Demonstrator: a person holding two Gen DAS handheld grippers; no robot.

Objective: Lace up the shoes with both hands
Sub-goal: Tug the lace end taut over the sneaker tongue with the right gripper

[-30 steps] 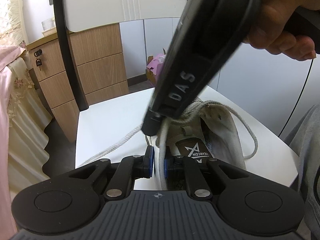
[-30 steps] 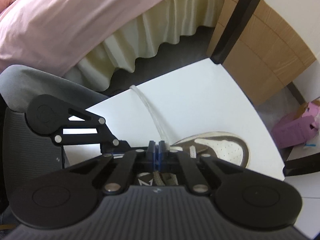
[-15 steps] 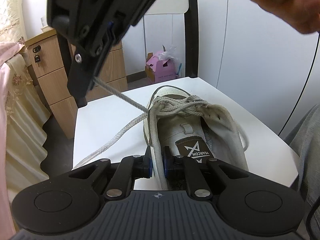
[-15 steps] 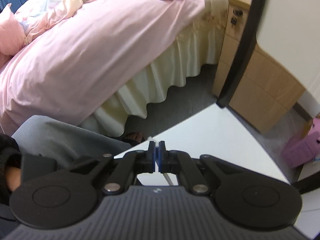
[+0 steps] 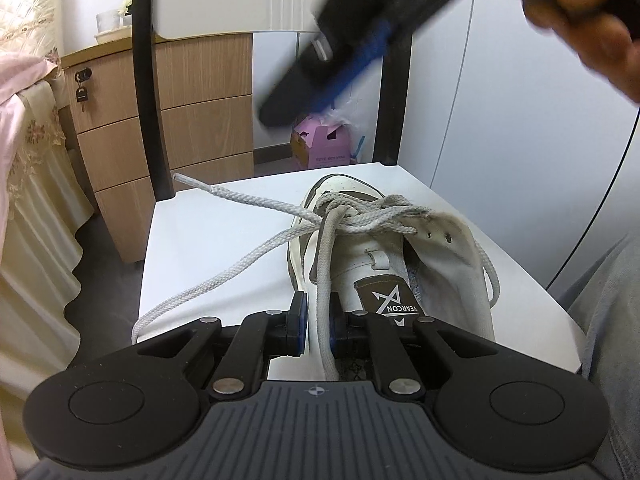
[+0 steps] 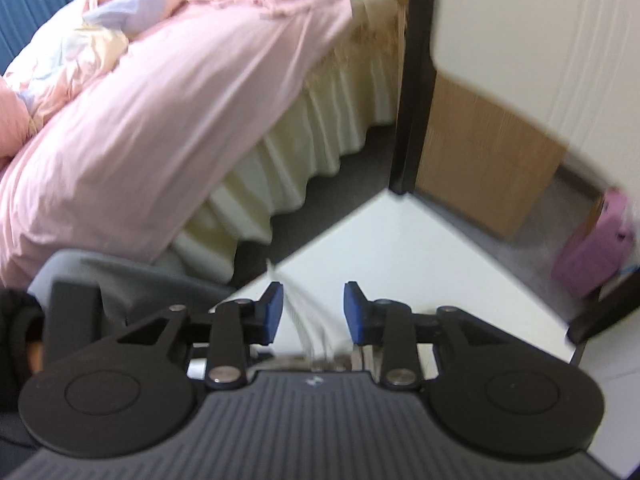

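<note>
In the left wrist view, our left gripper (image 5: 316,324) pinched one lace strand (image 5: 325,264) of the shoe (image 5: 384,256) on the white table (image 5: 208,248); lower eyelets were crossed, top ones empty, no bow tied. In the right wrist view, our right gripper (image 6: 313,312) was opening, a blurred lace end (image 6: 304,320) loose between its jaws.

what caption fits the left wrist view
Left tool around a white braided shoelace over a worn white sneaker.

The left gripper (image 5: 317,323) is pinching a grey shoelace (image 5: 325,280) over a white YEARCON sneaker (image 5: 394,264); the blurred right gripper (image 5: 352,36) is hovering above.
</note>
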